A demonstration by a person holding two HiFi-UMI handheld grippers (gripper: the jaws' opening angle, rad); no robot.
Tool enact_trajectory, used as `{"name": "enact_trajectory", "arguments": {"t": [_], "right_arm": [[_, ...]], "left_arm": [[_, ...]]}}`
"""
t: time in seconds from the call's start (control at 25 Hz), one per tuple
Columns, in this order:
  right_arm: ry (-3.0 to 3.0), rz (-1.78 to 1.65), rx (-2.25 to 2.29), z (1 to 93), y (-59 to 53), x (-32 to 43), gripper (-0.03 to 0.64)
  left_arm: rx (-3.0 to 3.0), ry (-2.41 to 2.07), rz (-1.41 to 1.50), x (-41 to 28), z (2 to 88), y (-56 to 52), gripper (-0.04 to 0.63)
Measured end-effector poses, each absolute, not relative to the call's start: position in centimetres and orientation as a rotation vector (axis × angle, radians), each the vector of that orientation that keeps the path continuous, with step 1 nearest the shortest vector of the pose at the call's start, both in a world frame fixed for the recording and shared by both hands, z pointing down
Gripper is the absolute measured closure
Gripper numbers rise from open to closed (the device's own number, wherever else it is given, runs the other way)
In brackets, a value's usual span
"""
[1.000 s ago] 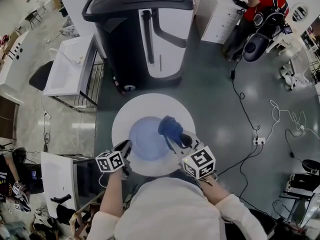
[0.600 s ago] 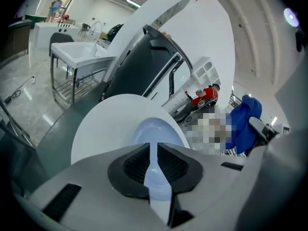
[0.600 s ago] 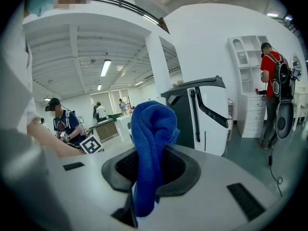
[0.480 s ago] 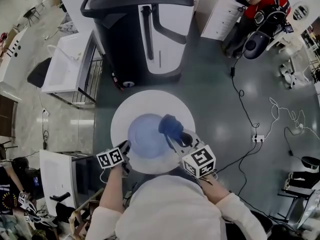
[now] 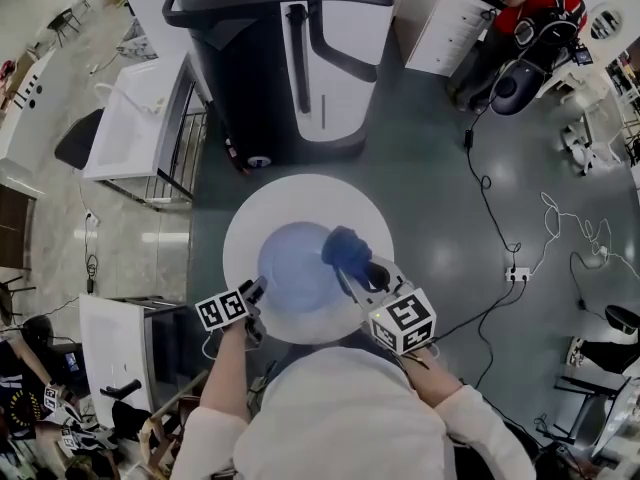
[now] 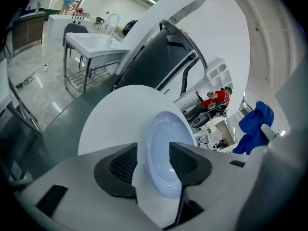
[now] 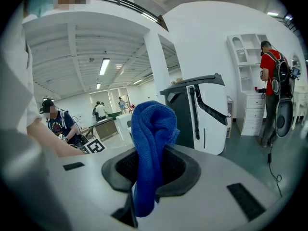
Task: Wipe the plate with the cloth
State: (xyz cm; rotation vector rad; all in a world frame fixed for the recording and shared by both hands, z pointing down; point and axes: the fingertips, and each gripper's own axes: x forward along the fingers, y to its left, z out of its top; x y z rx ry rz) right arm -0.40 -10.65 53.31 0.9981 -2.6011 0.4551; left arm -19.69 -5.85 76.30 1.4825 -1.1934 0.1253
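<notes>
A pale blue plate (image 5: 293, 268) lies on the round white table (image 5: 300, 193). My left gripper (image 5: 257, 293) is at the plate's near-left rim. Its jaws have just been opening and now stand open, with the rim of the plate (image 6: 166, 148) between the pads and not pressed by them. My right gripper (image 5: 352, 268) hovers over the plate's right side, shut on a bunched blue cloth (image 5: 345, 251). In the right gripper view the cloth (image 7: 149, 143) sticks up from between the pads of the right gripper (image 7: 150, 170). The left gripper view shows the cloth (image 6: 252, 126) at the right edge.
A big black and white machine (image 5: 290, 58) stands just beyond the table. A white sink stand (image 5: 135, 133) is to the left. Cables and a power strip (image 5: 518, 274) lie on the floor at the right. A person in red (image 5: 530, 8) stands at the far right.
My left gripper's marker cube has shifted slightly toward the table. The right gripper and its cloth have stayed in place over the plate.
</notes>
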Motion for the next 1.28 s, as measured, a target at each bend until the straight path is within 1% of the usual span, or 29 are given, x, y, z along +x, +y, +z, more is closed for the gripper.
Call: {"name": "enact_trajectory", "arguments": {"t": [0.08, 0.16, 1.0, 1.04, 1.16, 1.28], "right_arm": [[-2.599, 0.458, 0.998, 53.3, -10.7, -0.4, 0.523], [-2.597, 0.462, 0.997, 53.4, -10.7, -0.4, 0.523], [-2.542, 0.472, 1.032, 54.0, -10.3, 1.8, 0.523], [-2.539, 0.473, 1.033, 54.0, -10.3, 1.9, 0.523], [-2.528, 0.479, 1.033, 54.4, -10.2, 2.1, 0.523], [-2.522, 0.484, 1.036, 54.6, -10.1, 2.3, 0.523]], "left_arm": [[1.476, -1.193, 0.129, -19.7, 76.6, -6.0, 0.379], [1.469, -1.183, 0.121, -19.6, 76.7, -6.2, 0.373], [1.414, -1.107, 0.212, -16.8, 80.2, -5.7, 0.379], [1.411, -1.112, 0.213, -16.9, 80.3, -5.7, 0.393], [1.393, -1.115, 0.213, -17.1, 80.9, -5.3, 0.49], [1.387, -1.118, 0.224, -16.8, 81.2, -5.0, 0.517]]}}
